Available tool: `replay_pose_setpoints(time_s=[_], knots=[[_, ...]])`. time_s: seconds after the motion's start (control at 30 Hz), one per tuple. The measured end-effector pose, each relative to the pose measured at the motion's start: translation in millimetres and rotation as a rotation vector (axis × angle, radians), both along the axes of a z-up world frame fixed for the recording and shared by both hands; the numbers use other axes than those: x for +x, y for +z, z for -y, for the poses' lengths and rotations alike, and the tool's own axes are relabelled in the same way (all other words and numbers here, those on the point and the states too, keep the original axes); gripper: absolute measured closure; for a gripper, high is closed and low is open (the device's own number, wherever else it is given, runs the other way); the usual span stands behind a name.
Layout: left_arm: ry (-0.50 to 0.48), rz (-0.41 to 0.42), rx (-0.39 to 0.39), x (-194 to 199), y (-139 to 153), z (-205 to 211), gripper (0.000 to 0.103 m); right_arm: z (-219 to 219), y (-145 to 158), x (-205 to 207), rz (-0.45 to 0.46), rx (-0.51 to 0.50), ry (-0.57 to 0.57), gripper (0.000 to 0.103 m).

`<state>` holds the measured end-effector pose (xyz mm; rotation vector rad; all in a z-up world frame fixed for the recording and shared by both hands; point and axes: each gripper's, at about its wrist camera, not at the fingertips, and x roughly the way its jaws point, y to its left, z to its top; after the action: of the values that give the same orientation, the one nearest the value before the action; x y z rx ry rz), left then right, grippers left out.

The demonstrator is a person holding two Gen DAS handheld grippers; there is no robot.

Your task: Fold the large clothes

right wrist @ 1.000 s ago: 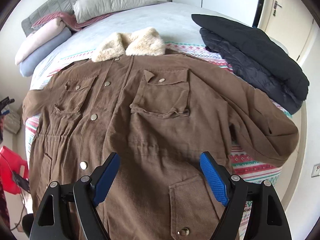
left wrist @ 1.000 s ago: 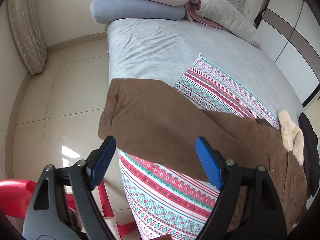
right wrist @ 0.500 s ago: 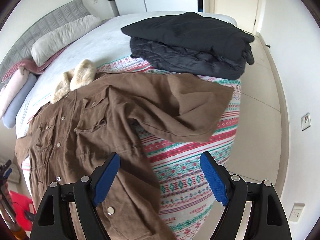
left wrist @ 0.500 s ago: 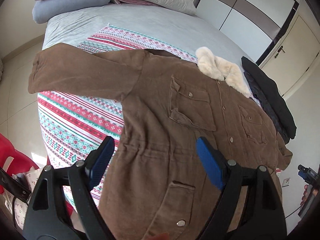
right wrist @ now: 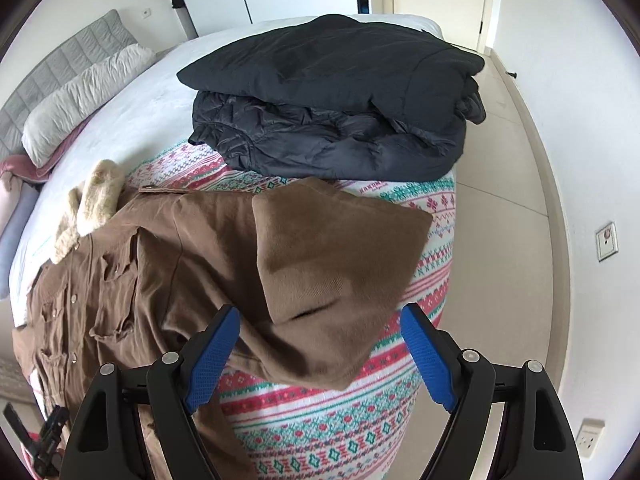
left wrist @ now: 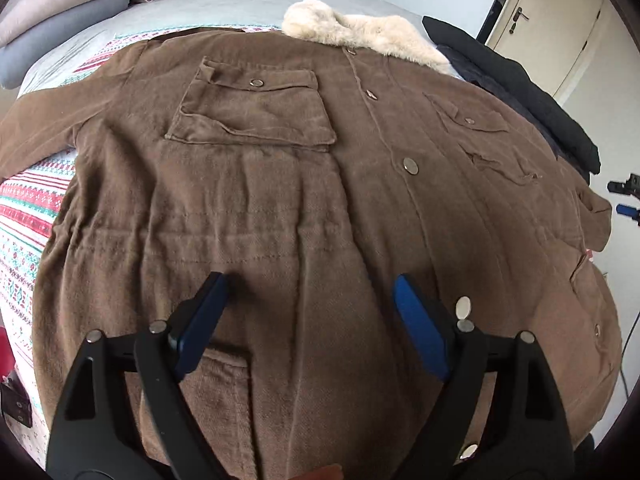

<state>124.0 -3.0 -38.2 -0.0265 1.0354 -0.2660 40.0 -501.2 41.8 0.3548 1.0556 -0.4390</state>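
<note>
We find no legible writing; small lettering on the patterned red-and-teal knitted blanket (right wrist: 352, 412) is too blurred to read. The left tool (left wrist: 310, 300) hangs above the brown corduroy coat with cream fur collar (left wrist: 260, 200), jaws wide and opening, pinching nothing. The right tool (right wrist: 320, 330) stands spread over the coat's folded-back sleeve (right wrist: 340, 264), empty. The coat lies flat, front up, on the blanket over the grey bed (right wrist: 132, 120). A folded black quilted jacket (right wrist: 340, 96) lies just beyond the sleeve. Tiled floor (right wrist: 496, 280) borders the bed's edge.
</note>
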Motion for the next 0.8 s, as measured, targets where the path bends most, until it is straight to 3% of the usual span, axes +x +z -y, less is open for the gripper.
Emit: replay_pose_setpoints(time_s=[0.17, 0.4, 0.5, 0.53, 0.57, 0.67, 0.8], knots=[[-0.023, 0.009, 0.04, -0.6, -7.0, 8.0, 0.007, 26.5, -23.5, 44.8, -0.065, -0.033, -0.046, 0.02], [-0.023, -0.007, 0.051, 5.2, -13.2, 14.0, 0.001, 82.0, -85.0, 53.5, -0.101, 0.172, -0.199, 0.02], [-0.024, -0.007, 0.066, 6.3, -13.7, 15.7, 0.001, 64.8, -85.4, 50.3, -0.079, 0.069, -0.152, 0.023], [-0.025, -0.007, 0.066, 6.2, -13.5, 15.4, 0.001, 54.6, -82.3, 51.1, -0.082, 0.027, -0.102, 0.05], [-0.024, -0.008, 0.065, 6.0, -13.3, 14.9, 0.001, 43.7, -78.2, 52.0, -0.087, -0.007, -0.051, 0.097], [-0.025, -0.01, 0.059, 5.5, -12.1, 15.0, 0.001, 13.8, -51.5, 48.1, -0.045, -0.136, 0.026, 0.102], [-0.053, -0.009, 0.032, -1.5, -9.4, 17.6, 0.001, -30.1, 38.5, 32.2, 0.142, -0.546, 0.04, 0.103]])
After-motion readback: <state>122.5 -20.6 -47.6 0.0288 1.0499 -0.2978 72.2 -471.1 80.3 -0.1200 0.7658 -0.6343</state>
